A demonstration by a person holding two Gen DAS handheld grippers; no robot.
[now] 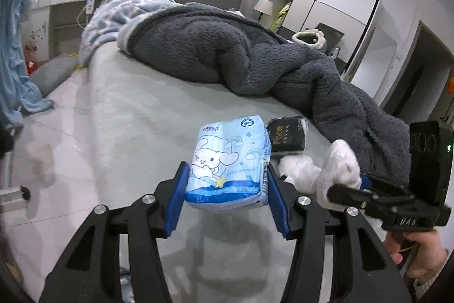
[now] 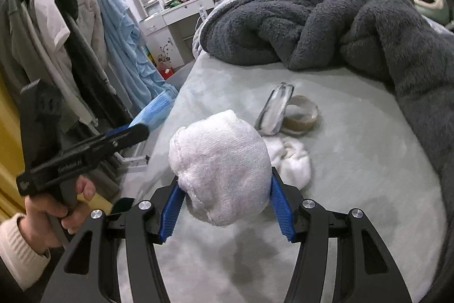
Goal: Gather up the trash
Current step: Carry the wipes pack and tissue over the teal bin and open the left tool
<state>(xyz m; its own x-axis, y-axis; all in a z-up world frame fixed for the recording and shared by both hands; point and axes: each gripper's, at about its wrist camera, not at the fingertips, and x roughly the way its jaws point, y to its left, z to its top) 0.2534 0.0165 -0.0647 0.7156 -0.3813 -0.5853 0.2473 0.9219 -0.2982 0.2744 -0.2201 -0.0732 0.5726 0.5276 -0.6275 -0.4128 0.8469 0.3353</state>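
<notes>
Tissue pack (image 1: pixel 227 163) between left hand-held gripper (image 1: pixel 225 199) pads

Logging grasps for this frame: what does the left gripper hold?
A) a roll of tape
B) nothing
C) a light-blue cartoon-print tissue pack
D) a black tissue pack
C: the left gripper has its jaws closed on the light-blue cartoon-print tissue pack; the right gripper holds a white terry cloth.
</notes>
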